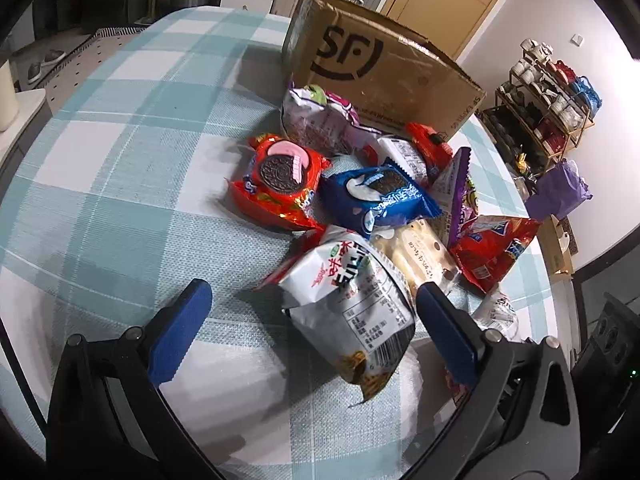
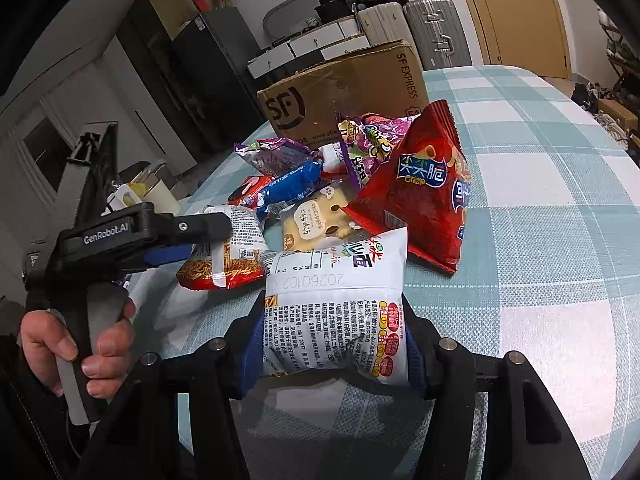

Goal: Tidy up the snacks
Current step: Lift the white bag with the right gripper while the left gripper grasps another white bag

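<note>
A heap of snack packets lies on the checked tablecloth point(image 1: 120, 184) in front of a cardboard box point(image 1: 380, 76). My left gripper point(image 1: 310, 296) is open and low over the cloth. A white noodle packet point(image 1: 348, 312) lies between its blue pads point(image 1: 180, 332), close to the right one and well apart from the left one. In the right wrist view, my right gripper point(image 2: 334, 320) is shut on another white noodle packet point(image 2: 336, 300), pinched at both sides and lifted off the cloth. There the left gripper point(image 2: 208, 240), held by a hand point(image 2: 80, 344), straddles the orange-and-white packet point(image 2: 224, 260).
The heap holds a red cookie pack point(image 1: 276, 184), a blue cookie pack point(image 1: 380, 196), a cheese-print pack point(image 2: 320, 216), a red crisp bag point(image 2: 424, 184) and purple bags point(image 1: 316, 116). The box point(image 2: 340, 92) stands behind it. A shoe rack point(image 1: 552, 100) stands beyond the table's right edge.
</note>
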`<action>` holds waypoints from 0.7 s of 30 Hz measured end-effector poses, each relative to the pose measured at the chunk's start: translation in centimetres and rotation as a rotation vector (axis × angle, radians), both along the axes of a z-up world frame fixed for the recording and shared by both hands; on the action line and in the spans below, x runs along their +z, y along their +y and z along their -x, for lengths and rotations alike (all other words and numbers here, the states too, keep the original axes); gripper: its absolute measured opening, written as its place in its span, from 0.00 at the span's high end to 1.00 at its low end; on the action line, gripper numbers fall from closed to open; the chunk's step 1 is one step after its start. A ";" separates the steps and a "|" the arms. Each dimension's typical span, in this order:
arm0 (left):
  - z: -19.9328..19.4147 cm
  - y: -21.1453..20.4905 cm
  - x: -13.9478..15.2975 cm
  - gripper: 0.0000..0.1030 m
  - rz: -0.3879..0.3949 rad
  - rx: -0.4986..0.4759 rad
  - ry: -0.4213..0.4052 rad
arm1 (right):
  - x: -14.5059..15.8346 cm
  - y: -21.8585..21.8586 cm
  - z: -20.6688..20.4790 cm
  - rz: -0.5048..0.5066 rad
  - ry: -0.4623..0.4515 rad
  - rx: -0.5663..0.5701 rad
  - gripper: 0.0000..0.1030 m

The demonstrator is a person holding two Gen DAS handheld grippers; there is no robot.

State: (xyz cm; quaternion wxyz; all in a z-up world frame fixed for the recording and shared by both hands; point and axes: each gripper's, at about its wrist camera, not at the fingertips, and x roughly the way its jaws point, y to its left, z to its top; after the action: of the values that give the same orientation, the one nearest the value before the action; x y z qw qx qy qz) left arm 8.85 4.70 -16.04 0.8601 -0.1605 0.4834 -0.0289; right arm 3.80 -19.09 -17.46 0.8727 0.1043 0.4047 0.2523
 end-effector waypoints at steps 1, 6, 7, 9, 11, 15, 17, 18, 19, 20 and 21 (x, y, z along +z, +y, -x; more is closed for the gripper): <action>-0.1 -0.1 -0.1 0.02 -0.002 0.000 0.003 | 0.0 0.0 0.0 -0.002 -0.001 0.001 0.44; -0.4 -0.6 -0.2 0.14 -0.002 -0.020 -0.006 | 0.0 -0.1 0.1 -0.005 -0.002 0.003 0.44; -0.4 -0.7 -0.2 0.21 0.003 -0.031 -0.012 | -0.1 -0.1 0.1 -0.005 -0.003 0.004 0.44; -0.5 -0.9 -0.2 0.46 0.056 -0.074 -0.025 | -0.1 -0.1 0.1 -0.005 -0.002 0.004 0.44; -0.5 -1.1 -0.2 0.54 0.047 -0.092 -0.032 | 0.0 -0.1 0.1 -0.003 -0.002 0.004 0.44; -0.1 -0.9 0.0 0.59 0.060 -0.116 -0.055 | 0.5 0.1 0.2 0.006 -0.012 0.007 0.44; 0.3 -0.7 0.1 0.59 0.059 -0.118 -0.062 | 0.9 0.2 0.3 0.010 -0.022 0.007 0.44; 0.5 -0.6 0.2 0.59 0.063 -0.118 -0.065 | 1.1 0.3 0.3 0.012 -0.027 0.007 0.44; 0.7 -0.3 0.4 0.59 0.068 -0.118 -0.066 | 1.4 0.4 0.4 0.014 -0.032 0.009 0.44; 0.8 -0.3 0.6 0.59 0.072 -0.122 -0.069 | 1.6 0.4 0.5 0.016 -0.035 0.010 0.44; 0.9 -0.2 0.8 0.59 0.074 -0.123 -0.075 | 1.8 0.5 0.5 0.020 -0.039 0.012 0.44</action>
State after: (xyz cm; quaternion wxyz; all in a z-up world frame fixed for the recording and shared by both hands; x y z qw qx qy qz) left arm 7.92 4.46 -15.21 0.8677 -0.1611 0.4582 -0.1057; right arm 3.29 -18.54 -15.66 0.8800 0.0884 0.3906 0.2554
